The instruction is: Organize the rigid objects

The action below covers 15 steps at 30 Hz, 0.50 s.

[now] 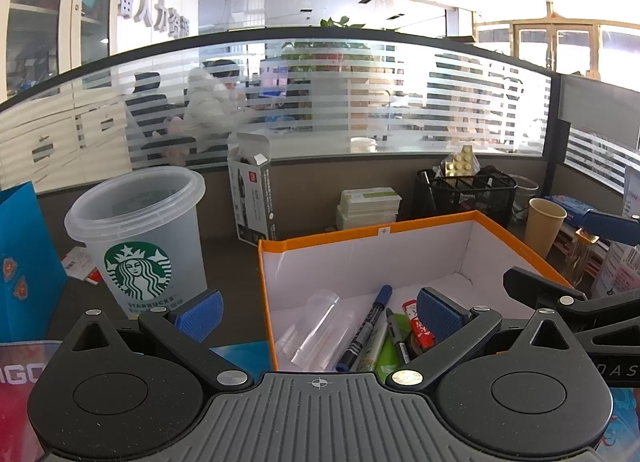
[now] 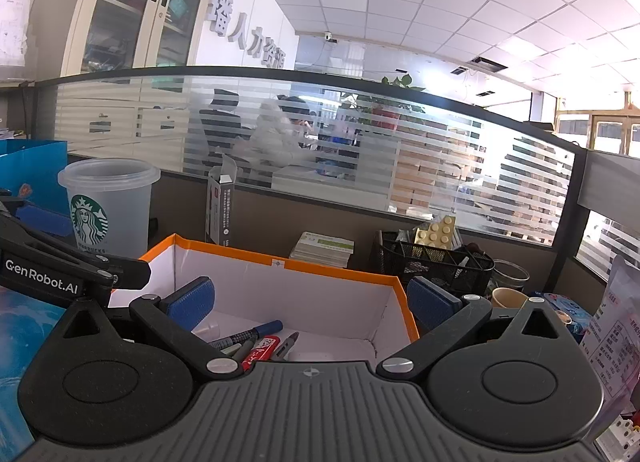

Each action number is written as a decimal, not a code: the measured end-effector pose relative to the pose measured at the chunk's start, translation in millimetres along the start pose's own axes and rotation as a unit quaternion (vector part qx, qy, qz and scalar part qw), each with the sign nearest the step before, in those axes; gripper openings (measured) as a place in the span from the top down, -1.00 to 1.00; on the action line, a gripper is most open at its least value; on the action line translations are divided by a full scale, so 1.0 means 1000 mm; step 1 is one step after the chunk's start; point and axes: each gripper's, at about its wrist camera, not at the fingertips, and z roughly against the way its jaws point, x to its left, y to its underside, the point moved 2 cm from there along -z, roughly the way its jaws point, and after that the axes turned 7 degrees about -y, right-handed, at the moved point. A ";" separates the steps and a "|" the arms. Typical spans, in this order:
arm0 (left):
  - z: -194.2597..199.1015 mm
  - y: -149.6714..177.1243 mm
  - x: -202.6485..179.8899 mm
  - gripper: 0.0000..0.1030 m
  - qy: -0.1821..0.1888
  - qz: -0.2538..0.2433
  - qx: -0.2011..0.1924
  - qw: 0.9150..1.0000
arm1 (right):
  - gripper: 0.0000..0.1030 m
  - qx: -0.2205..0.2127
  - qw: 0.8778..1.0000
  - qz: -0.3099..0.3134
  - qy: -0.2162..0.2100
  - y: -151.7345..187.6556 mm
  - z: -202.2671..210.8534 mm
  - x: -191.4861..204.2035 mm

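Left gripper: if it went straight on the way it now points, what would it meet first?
Probably the orange-rimmed white cardboard box: the open left gripper straddles its near left corner, with the clear plastic tube and blue-capped marker lying inside just beyond. Depth is unclear, so it might pass above the rim.

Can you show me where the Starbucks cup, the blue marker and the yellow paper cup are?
Starbucks cup (image 1: 138, 272): left wrist view, on its green logo.
Blue marker (image 1: 366, 330): left wrist view, middle of its barrel, inside the box.
Yellow paper cup (image 1: 544, 228): left wrist view, on its side wall.
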 end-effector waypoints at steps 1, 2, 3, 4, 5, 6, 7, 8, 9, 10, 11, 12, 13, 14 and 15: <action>0.000 0.000 0.000 -1.00 0.000 0.000 0.000 1.000 | -1.00 -0.001 1.000 0.001 0.000 0.000 -0.001 0.000; 0.000 0.000 0.000 -1.00 0.000 -0.001 0.000 1.000 | -1.00 0.000 1.000 0.000 0.000 0.000 -0.001 0.000; 0.000 0.000 0.000 -1.00 0.000 -0.001 0.000 1.000 | -1.00 0.000 1.000 0.000 0.000 0.000 -0.001 0.000; 0.000 0.000 0.000 -1.00 0.000 -0.001 0.000 1.000 | -1.00 0.000 1.000 0.000 0.001 0.000 -0.001 0.000; 0.000 0.001 0.001 -1.00 0.001 -0.001 -0.002 1.000 | -1.00 0.000 1.000 0.000 0.000 0.000 0.000 0.000; 0.000 0.000 0.001 -1.00 0.001 -0.002 -0.004 1.000 | -1.00 0.000 1.000 0.000 0.000 0.000 -0.002 -0.001; 0.001 0.000 0.000 -1.00 0.000 -0.003 -0.010 1.000 | -1.00 0.000 1.000 0.000 0.000 0.000 -0.001 0.000; 0.002 0.001 0.000 -1.00 -0.001 -0.004 -0.018 1.000 | -1.00 0.000 1.000 -0.001 0.000 0.000 -0.001 0.000; 0.003 0.001 0.000 -1.00 -0.001 -0.006 -0.026 1.000 | -1.00 0.000 1.000 0.000 0.000 0.000 -0.002 -0.001; 0.006 0.003 0.001 -1.00 0.000 -0.005 -0.041 0.999 | -1.00 -0.001 1.000 -0.001 -0.001 0.000 0.000 0.000; 0.009 0.005 0.003 -1.00 -0.002 -0.001 -0.060 0.998 | -1.00 -0.001 1.000 -0.002 -0.002 0.000 -0.001 0.000; 0.015 0.010 0.005 -1.00 -0.008 0.015 -0.089 0.996 | -1.00 -0.002 1.000 -0.004 -0.004 0.000 0.000 0.000; 0.018 0.012 0.007 -1.00 -0.011 0.025 -0.108 0.994 | -1.00 -0.001 1.000 -0.003 -0.004 0.001 0.000 0.002; 0.020 0.013 0.007 -1.00 -0.007 0.022 -0.111 0.994 | -1.00 0.000 1.000 0.000 -0.003 0.002 0.001 0.003; 0.020 0.012 0.006 -1.00 0.003 0.018 -0.104 0.994 | -1.00 0.001 1.000 0.002 -0.003 0.002 0.000 0.004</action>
